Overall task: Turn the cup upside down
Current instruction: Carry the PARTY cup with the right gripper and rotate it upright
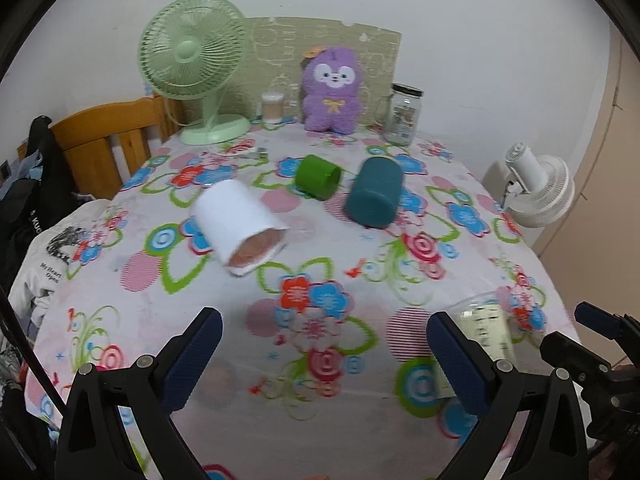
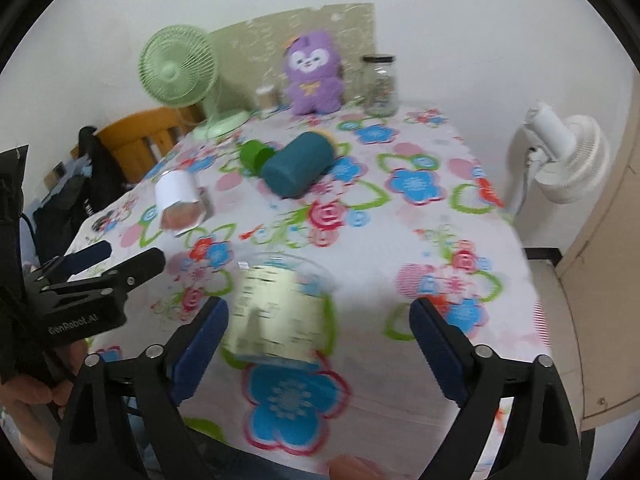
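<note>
The step looks like the approach; the right hand-held gripper [image 2: 320,320] stands wide, holding nothing, around the clear labelled cup [image 2: 276,312] upright near the worktop's [image 2: 460,208] front edge; next it should close on the cup's wall, lift and invert; the left hand-held gripper [image 1: 324,332] gapes wide, empty.

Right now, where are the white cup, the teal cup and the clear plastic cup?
white cup [image 1: 236,220], left wrist view, on its curved side wall.
teal cup [image 1: 376,190], left wrist view, on its side wall.
clear plastic cup [image 2: 276,312], right wrist view, on its pale printed label.
</note>
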Demonstrator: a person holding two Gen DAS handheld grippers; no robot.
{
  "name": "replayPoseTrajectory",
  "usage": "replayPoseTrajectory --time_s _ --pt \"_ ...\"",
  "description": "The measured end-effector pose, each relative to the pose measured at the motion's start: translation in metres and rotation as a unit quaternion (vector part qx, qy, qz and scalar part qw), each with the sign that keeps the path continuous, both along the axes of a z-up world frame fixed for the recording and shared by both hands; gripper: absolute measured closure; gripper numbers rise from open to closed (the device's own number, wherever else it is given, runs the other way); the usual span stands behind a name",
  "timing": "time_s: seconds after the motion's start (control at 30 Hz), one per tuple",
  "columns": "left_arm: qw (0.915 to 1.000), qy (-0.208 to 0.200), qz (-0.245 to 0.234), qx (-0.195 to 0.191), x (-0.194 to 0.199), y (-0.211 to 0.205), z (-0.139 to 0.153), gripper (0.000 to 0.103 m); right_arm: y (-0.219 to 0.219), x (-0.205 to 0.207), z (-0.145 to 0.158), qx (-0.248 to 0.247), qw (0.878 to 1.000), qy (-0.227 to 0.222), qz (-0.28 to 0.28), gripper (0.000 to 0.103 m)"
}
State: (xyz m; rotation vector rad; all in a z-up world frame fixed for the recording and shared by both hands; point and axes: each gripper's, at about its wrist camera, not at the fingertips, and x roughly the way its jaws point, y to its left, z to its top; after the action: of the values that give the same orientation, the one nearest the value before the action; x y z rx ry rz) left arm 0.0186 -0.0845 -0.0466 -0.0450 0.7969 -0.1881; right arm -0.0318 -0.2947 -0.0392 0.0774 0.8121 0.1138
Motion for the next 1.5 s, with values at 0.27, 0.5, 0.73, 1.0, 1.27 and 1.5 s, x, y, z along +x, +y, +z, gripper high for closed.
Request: replayPoseTrajectory --time_s 0.27,0.5,0.73,1.0,1.27,1.5 --pt "0.9990 0.018 -0.040 -0.010 -0.003 -0.056 -0.002 0.000 -0.057 -0.014 -0.006 0.004 0.999 -0.001 -0.047 0.009" --pt "0.9978 0.030 -0.058 -0.011 -0.004 -0.091 -0.007 0.000 -0.095 -0.022 -0.016 0.013 0.997 0.004 -0.076 0.009" --pt "0.9968 0.041 -0.069 -0.001 -0.008 -0.113 -0.017 0.000 -0.117 -0.028 -0.025 0.024 0.995 0.008 -0.097 0.009" --pt "0.9962 0.020 -0.073 0.043 -0.020 -0.124 -0.031 0.000 -0.123 -0.030 -0.036 0.032 0.994 0.014 -0.100 0.009" --pt "0.9970 0.035 -0.063 0.028 -0.026 -0.119 -0.044 0.000 -0.118 -0.032 -0.041 0.027 0.995 0.017 -0.096 0.009" --pt "0.9979 0.043 -0.045 0.017 -0.023 -0.111 -0.048 0.001 -0.120 -0.034 -0.044 0.025 0.994 0.021 -0.103 0.009"
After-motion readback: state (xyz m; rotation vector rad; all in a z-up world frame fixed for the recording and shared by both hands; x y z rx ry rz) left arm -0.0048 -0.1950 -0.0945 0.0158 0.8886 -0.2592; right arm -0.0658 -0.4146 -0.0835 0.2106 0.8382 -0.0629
